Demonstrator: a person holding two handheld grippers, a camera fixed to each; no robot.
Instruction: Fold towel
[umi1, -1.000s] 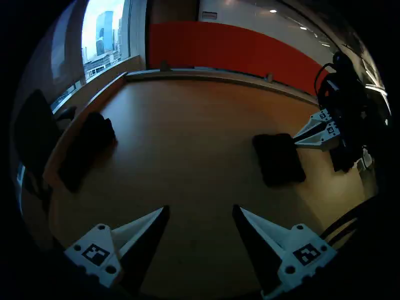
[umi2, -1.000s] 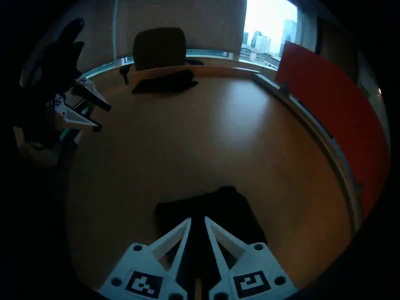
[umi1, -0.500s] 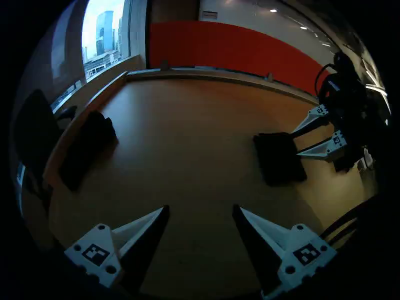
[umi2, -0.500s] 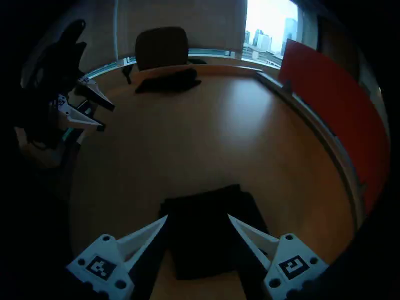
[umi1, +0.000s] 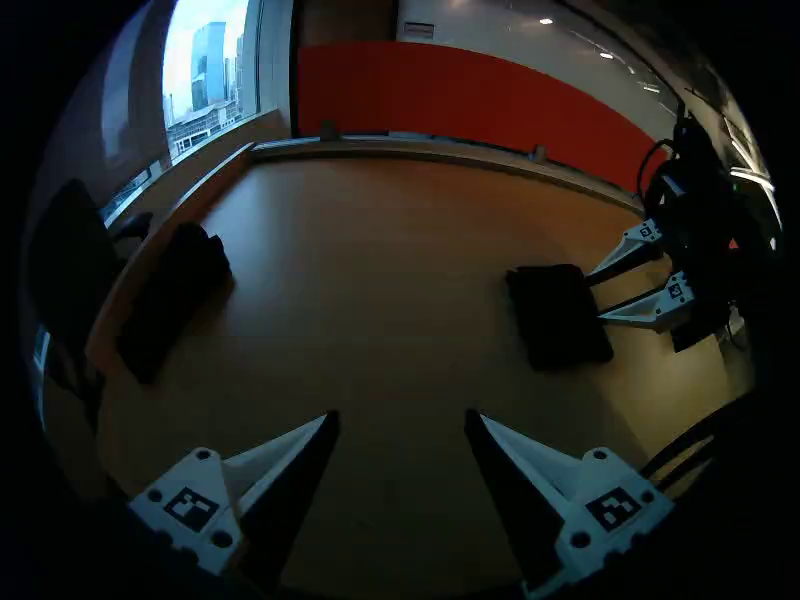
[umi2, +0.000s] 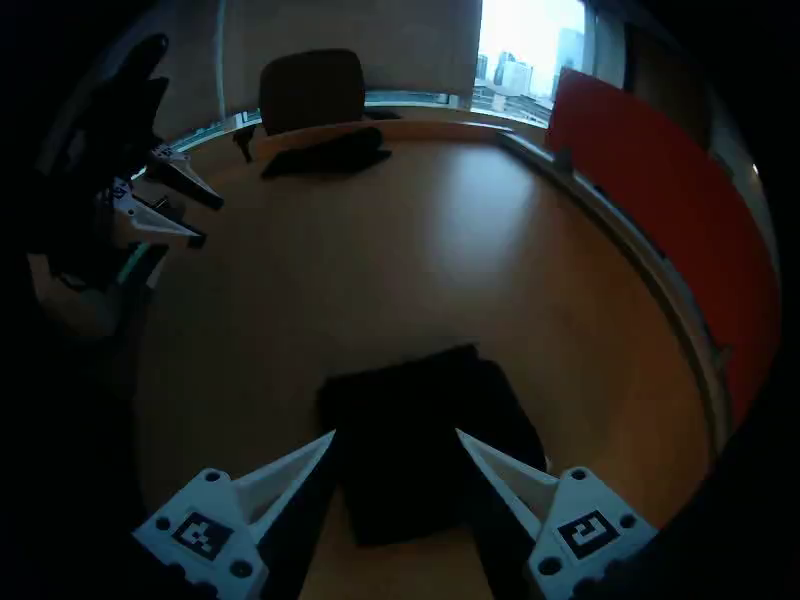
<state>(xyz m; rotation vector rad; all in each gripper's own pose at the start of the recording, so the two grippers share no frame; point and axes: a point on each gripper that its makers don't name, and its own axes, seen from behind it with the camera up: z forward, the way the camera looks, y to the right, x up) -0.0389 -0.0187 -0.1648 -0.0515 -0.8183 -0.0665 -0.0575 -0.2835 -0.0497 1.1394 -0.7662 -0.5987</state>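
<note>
Towel: a dark, folded towel (umi2: 425, 440) lies flat on the wooden table (umi2: 400, 260). It sits at 6 o'clock in the right gripper view and at 3 o'clock in the left gripper view.
Right gripper: the right gripper (umi2: 395, 435) has its fingers spread wide, tips at the towel's near edge; contact cannot be told.
Left gripper: the left gripper (umi1: 400, 420) is spread apart and grips nothing, over bare wood well apart from the towel.
Far edge: a dark bundle (umi1: 170, 290) lies at 9 o'clock, near a chair (umi2: 310, 90).
Backdrop: a red panel (umi1: 470, 95) at 12 o'clock, a window (umi1: 205, 70) at 11.

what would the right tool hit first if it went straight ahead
Probably the folded dark towel on the table, lying just ahead of the open right tool; depth is unclear.
</note>
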